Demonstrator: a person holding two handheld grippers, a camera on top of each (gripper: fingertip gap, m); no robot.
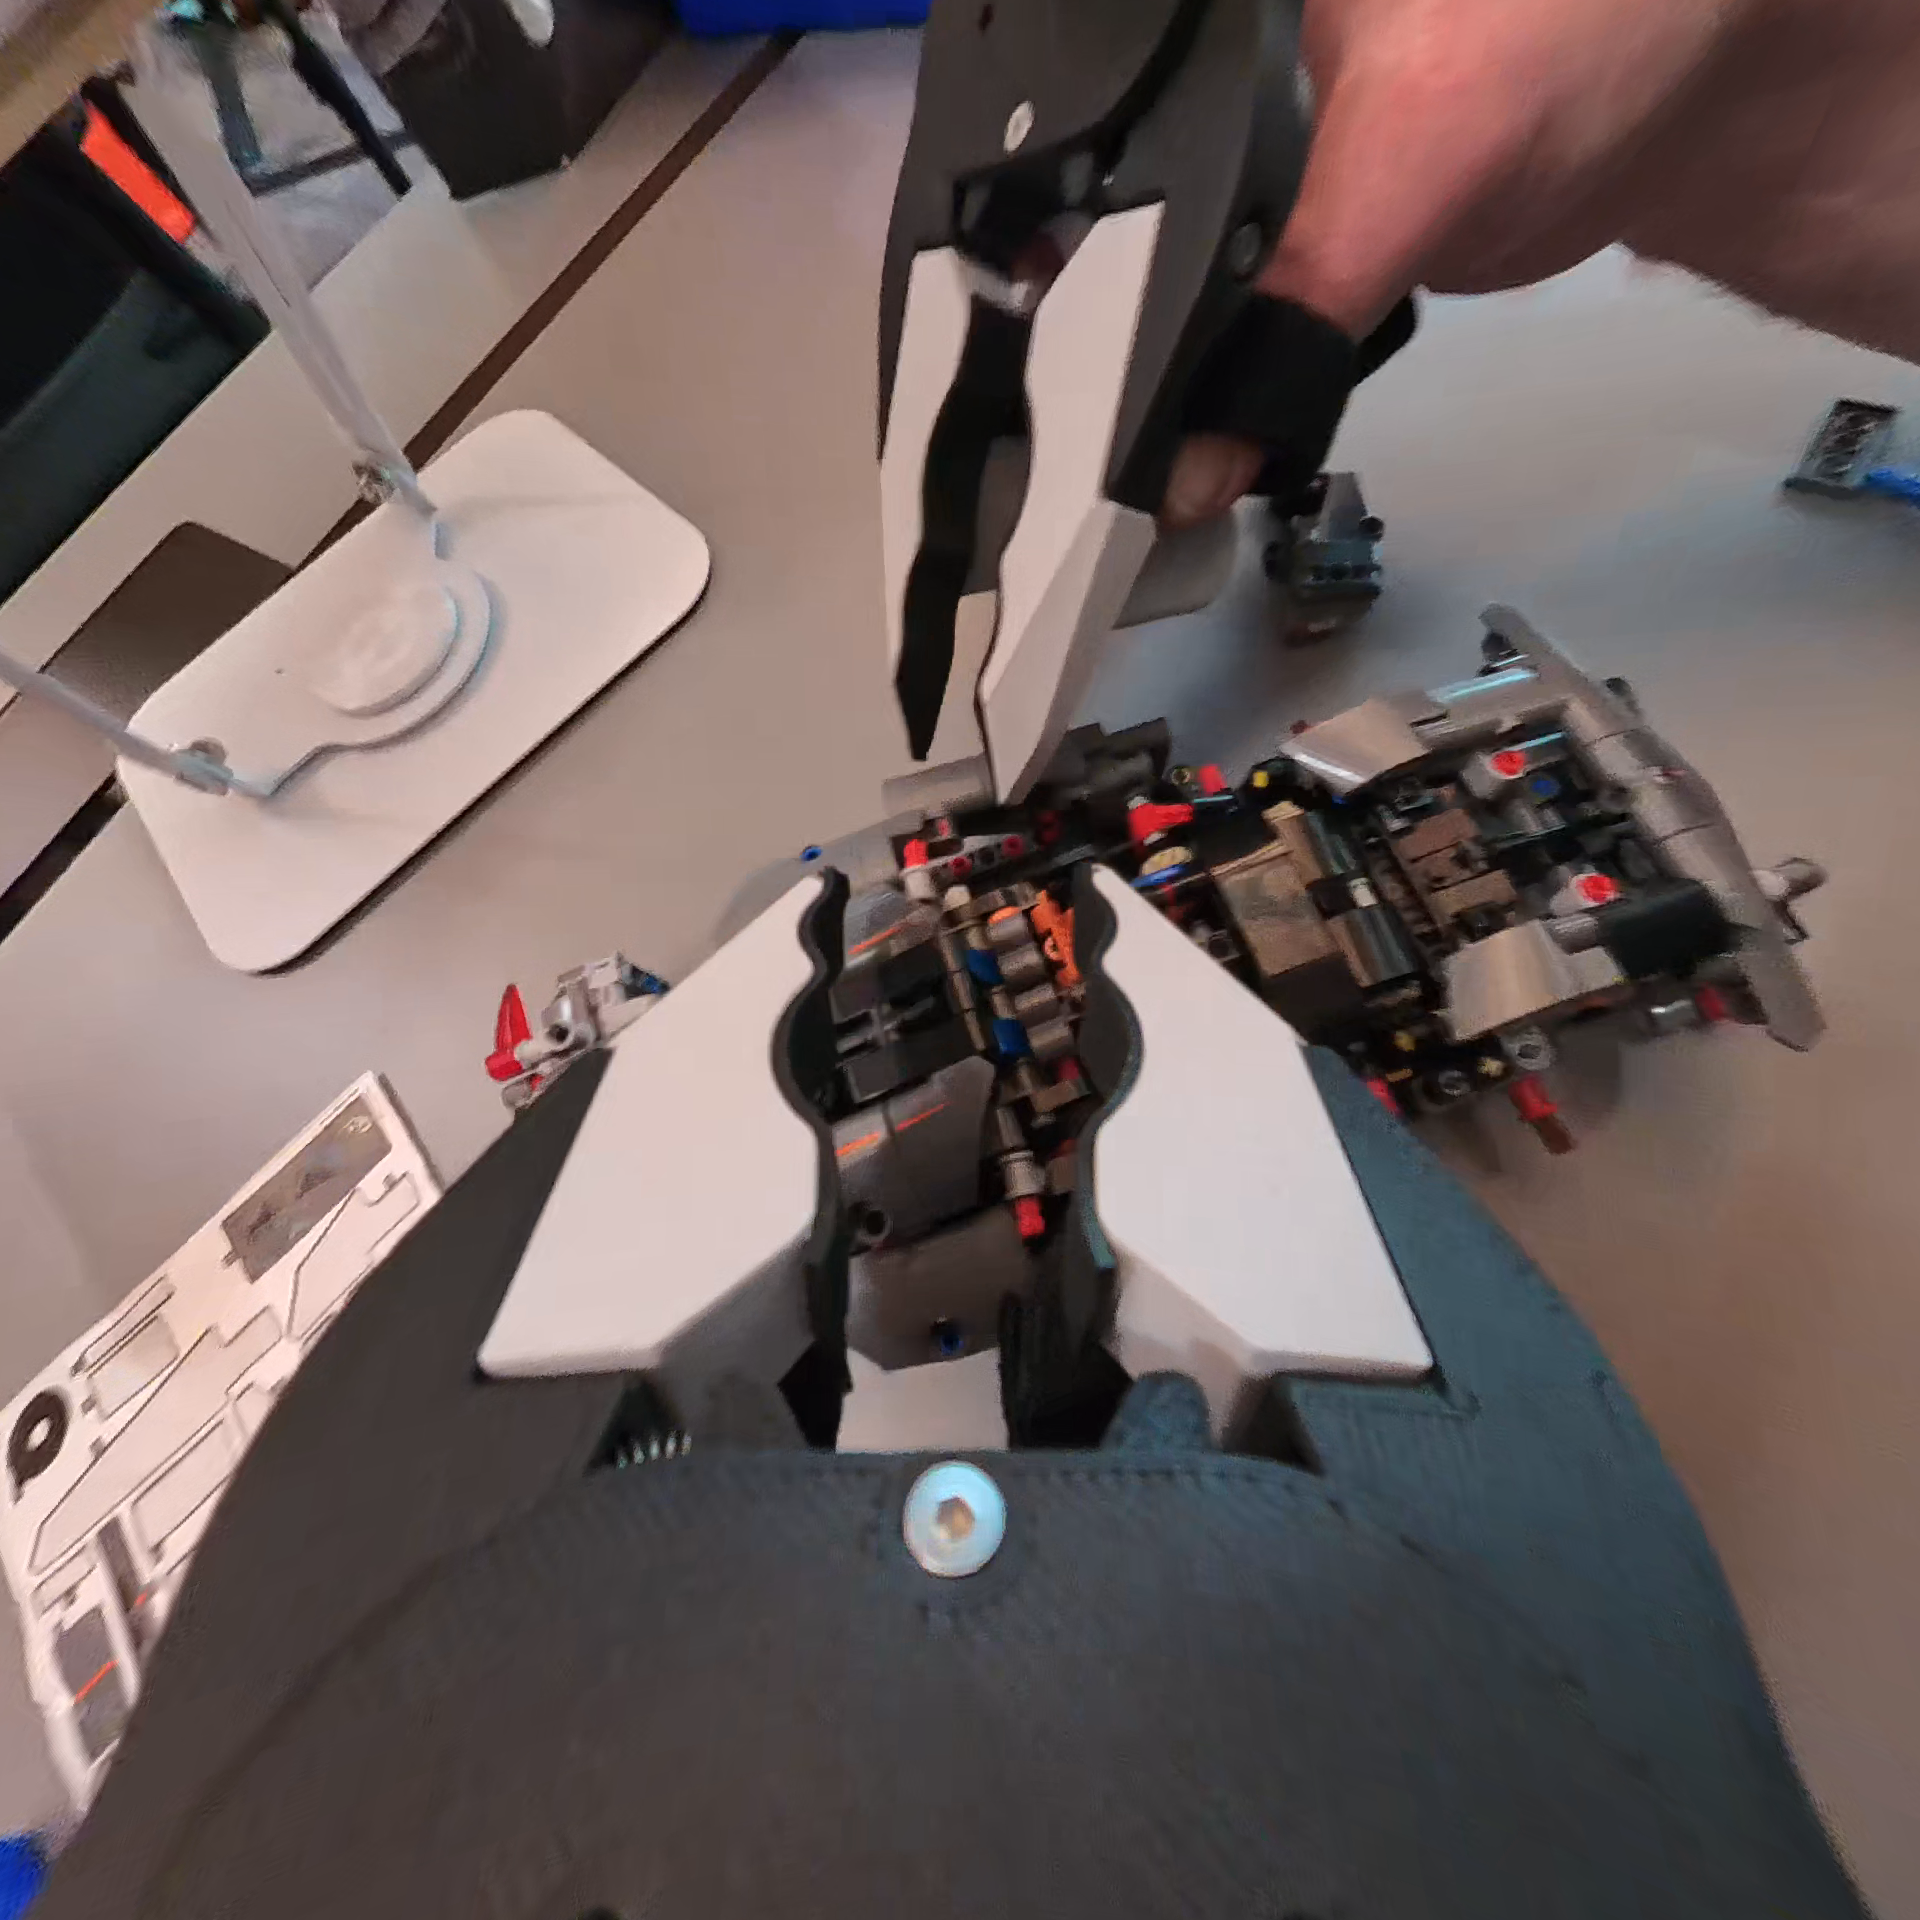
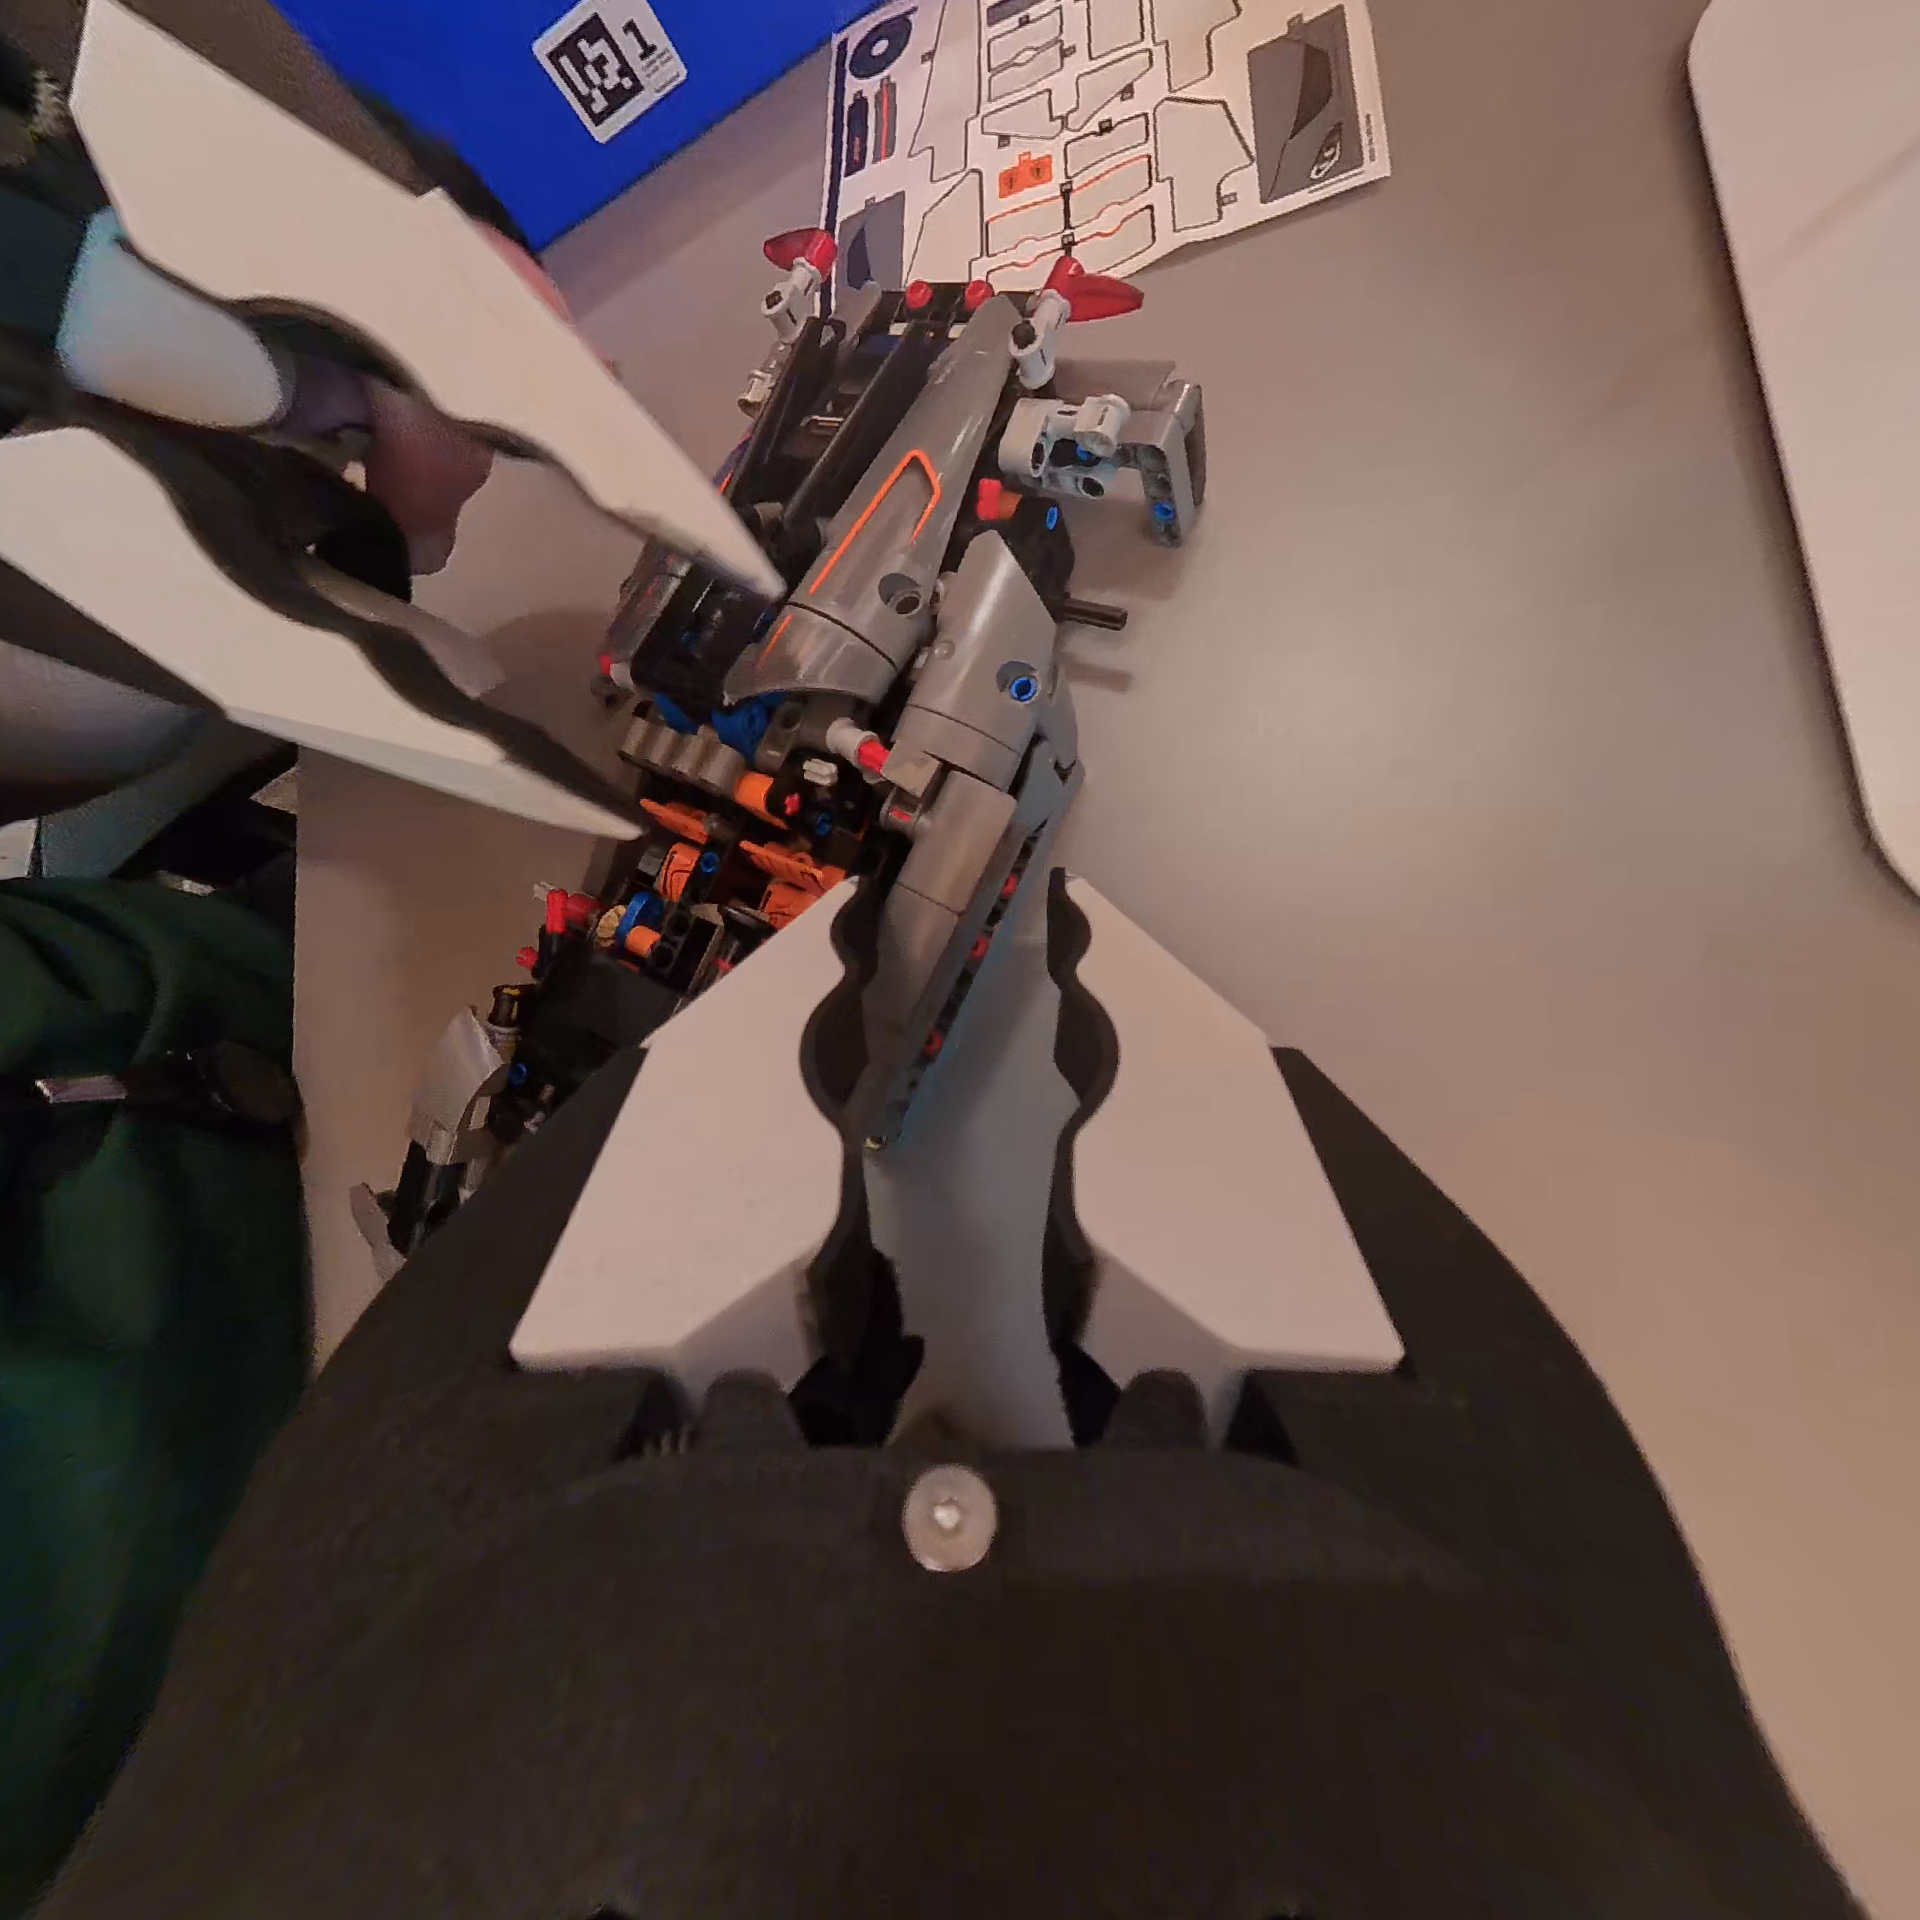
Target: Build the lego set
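Now the left gripper [image 1: 961, 894] reaches forward, fingers spread around the grey, black and orange lego vehicle [image 1: 1195, 956] on the grey table [image 1: 727, 312]; the right gripper [image 1: 951, 753] points down, tips nearly together, touching its edge

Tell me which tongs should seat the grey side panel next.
Probably right. The right tongs straddle the grey side panel at the edge of the lego model, jaws open. The left tongs are spread across the model's middle, better suited to steadying it.
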